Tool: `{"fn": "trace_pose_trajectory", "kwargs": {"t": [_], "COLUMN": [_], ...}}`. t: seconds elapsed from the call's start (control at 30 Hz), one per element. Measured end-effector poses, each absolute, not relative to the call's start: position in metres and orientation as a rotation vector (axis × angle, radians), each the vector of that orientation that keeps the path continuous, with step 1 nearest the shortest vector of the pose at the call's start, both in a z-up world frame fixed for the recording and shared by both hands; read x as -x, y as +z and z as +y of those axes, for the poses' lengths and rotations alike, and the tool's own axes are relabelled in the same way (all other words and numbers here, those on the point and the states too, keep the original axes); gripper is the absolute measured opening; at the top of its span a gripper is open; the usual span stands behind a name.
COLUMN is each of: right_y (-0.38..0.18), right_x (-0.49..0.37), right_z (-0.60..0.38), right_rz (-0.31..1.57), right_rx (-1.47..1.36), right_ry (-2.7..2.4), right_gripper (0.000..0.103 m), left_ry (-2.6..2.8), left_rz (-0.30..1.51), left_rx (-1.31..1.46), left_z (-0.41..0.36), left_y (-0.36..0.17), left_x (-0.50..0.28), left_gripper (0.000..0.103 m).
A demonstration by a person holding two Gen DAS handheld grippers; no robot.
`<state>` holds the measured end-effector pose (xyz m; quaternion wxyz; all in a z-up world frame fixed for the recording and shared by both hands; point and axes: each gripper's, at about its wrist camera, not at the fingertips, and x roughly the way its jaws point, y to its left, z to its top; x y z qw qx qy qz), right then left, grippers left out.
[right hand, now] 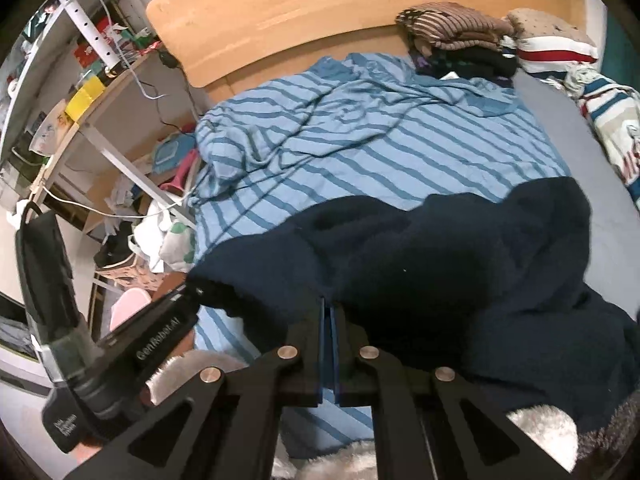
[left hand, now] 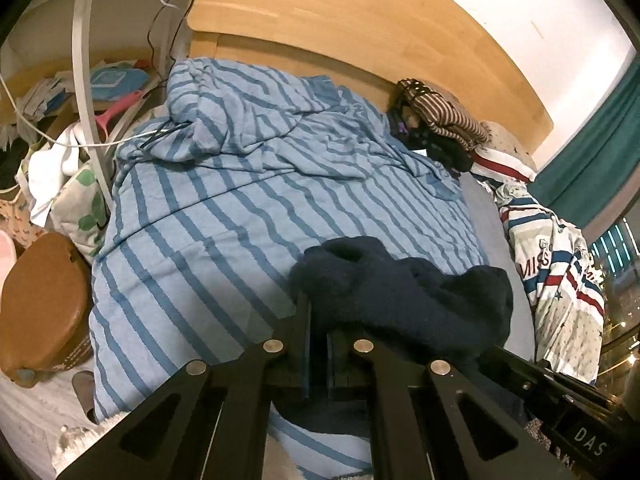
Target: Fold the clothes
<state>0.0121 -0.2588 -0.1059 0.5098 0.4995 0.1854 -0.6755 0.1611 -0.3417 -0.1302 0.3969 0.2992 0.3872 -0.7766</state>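
Dark navy fleece garment [right hand: 440,272] right up front, bunched and thick, held up by one edge over the foot of the bed [left hand: 484,216]. Both grippers have a piece of that edge, which makes sense to me: two corners pinched and kept apart stretch the cloth between them, so it can be laid flat on the bedding and folded.

Right gripper [right hand: 329,312]: its fingers [right hand: 344,320] are pressed all the way together, and the navy cloth spills out directly from their tips, so it looks like a tight pinch on the hem. Left gripper [left hand: 318,316]: fingers [left hand: 305,320] nearly closed too, only a sliver between them, with the fleece draped over and around the tips. I'd call that a pinch on the fabric as well, though the cloth hides the exact contact.

From the right wrist view the left gripper's body shows low on the left, near its partner, the garment's edge running across to it.

Beneath the garment lies the blue striped duvet [left hand: 224,208], rumpled toward the wooden headboard [left hand: 360,24]. Against that headboard sits a stack of folded clothes [right hand: 460,32], a brown striped piece on top — likely where finished items go. A star-and-stripe blanket [left hand: 560,280] is heaped along the far side of the bed.
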Motion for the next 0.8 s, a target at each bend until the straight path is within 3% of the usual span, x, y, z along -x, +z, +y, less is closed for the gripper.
{"fn": "trace_pose_trajectory", "kwargs": {"t": [0.8], "right_y": [-0.091], "right_x": [0.041], "right_z": [-0.118], "right_rz": [0.356], "right_rx": [-1.237], "right_ry": [-1.877], "right_gripper": [0.003], "left_ry": [-2.129], "left_rz": [0.895], "left_rx": [-0.745], "left_z": [-0.274], "left_y": [-0.071], "left_x": [-0.126], "left_gripper": [0.005]}}
